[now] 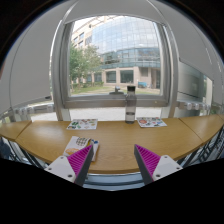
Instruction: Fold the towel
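Observation:
My gripper [110, 165] is open and empty, its two magenta-padded fingers [72, 162] spread wide above the near edge of a curved wooden table [115, 138]. No towel shows in this view. The table's edge runs just under the fingertips.
A colourful booklet [80, 148] with a pale object on it lies just ahead of the left finger. Two more leaflets [82, 124] [152, 122] lie at the far side. A dark flask [131, 103] stands by the large window [115, 55]. Chair backs [12, 148] flank the table.

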`<action>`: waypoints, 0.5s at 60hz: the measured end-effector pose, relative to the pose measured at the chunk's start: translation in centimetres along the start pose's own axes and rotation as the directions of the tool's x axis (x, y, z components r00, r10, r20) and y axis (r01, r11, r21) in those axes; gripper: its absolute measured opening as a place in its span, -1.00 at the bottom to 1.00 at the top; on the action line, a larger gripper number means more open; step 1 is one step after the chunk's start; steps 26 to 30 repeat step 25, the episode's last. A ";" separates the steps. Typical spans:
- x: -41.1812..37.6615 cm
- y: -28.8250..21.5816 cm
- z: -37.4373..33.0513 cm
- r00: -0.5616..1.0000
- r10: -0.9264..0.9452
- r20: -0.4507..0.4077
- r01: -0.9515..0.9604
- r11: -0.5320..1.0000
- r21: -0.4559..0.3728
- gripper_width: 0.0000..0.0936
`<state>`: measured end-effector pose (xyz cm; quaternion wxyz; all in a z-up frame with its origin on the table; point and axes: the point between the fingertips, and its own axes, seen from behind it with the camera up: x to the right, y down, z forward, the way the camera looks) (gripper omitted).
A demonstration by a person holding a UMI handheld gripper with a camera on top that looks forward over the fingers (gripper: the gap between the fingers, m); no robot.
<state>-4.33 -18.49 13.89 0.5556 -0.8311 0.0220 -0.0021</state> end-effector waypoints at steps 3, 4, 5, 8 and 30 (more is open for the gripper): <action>0.2 0.1 -0.6 1.000 0.001 -0.008 -0.001 1.000 0.006 0.77; 0.3 0.1 -0.9 1.000 0.001 -0.011 -0.001 1.000 0.008 0.77; 0.4 0.1 -1.1 1.000 0.001 -0.013 -0.001 1.000 0.010 0.77; 0.6 0.2 -1.6 1.000 0.002 -0.021 -0.002 1.000 0.015 0.77; 1.2 1.2 -2.2 0.999 0.014 -0.039 -0.015 1.000 -0.004 0.77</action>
